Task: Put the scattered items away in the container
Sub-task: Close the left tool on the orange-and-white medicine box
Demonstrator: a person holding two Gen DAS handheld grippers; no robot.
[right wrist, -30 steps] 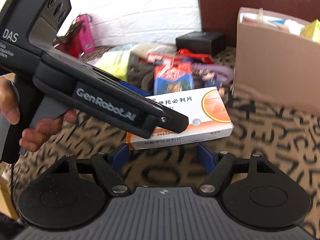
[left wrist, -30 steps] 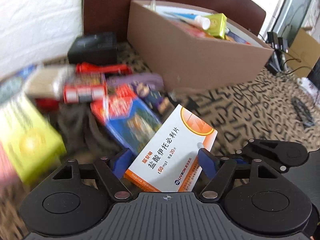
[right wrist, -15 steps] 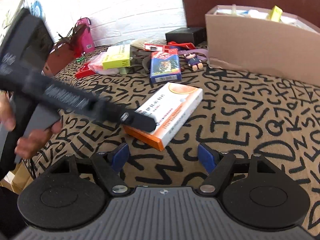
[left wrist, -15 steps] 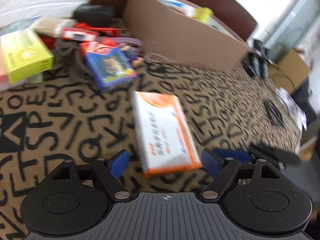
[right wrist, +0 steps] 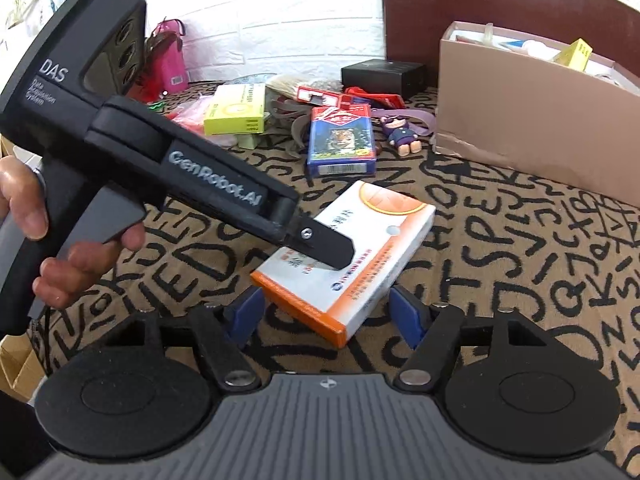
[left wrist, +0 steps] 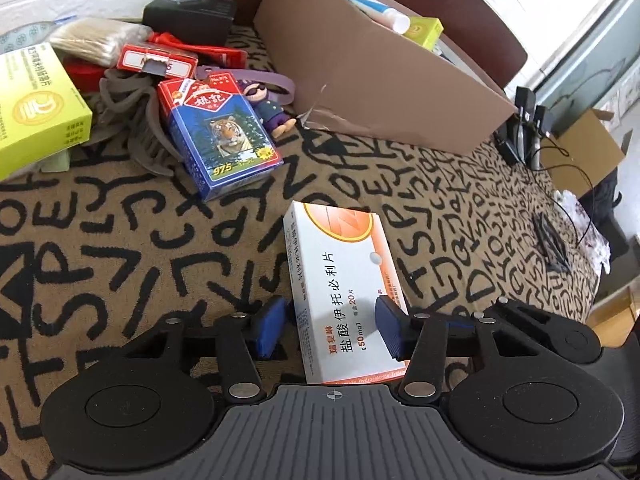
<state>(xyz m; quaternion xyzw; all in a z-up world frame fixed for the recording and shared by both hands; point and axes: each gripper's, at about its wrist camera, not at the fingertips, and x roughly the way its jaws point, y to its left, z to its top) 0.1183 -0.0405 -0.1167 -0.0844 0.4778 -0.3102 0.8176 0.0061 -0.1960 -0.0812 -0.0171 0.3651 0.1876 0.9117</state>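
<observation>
A white and orange medicine box point(left wrist: 340, 288) lies flat on the letter-patterned cloth; it also shows in the right wrist view point(right wrist: 352, 256). My left gripper point(left wrist: 332, 330) is open, its blue pads either side of the box's near end, not closed on it. My right gripper point(right wrist: 326, 312) is open and empty, just short of the box's near corner. The left gripper's body point(right wrist: 180, 172) crosses the right view above the box. The cardboard container point(left wrist: 372, 68) stands at the back right, holding several items.
A blue tiger card pack point(left wrist: 220, 140), a yellow-green box point(left wrist: 36, 108), a small doll on a purple strap point(left wrist: 268, 108), a red pack point(left wrist: 156, 64), grey cord and a black box point(left wrist: 188, 12) lie scattered at the back left. Cables and a brown box point(left wrist: 580, 152) lie far right.
A second ago my left gripper held the medicine box up; it set the box down on the cloth and opened. It now sits low with its pads beside the box's near end.
</observation>
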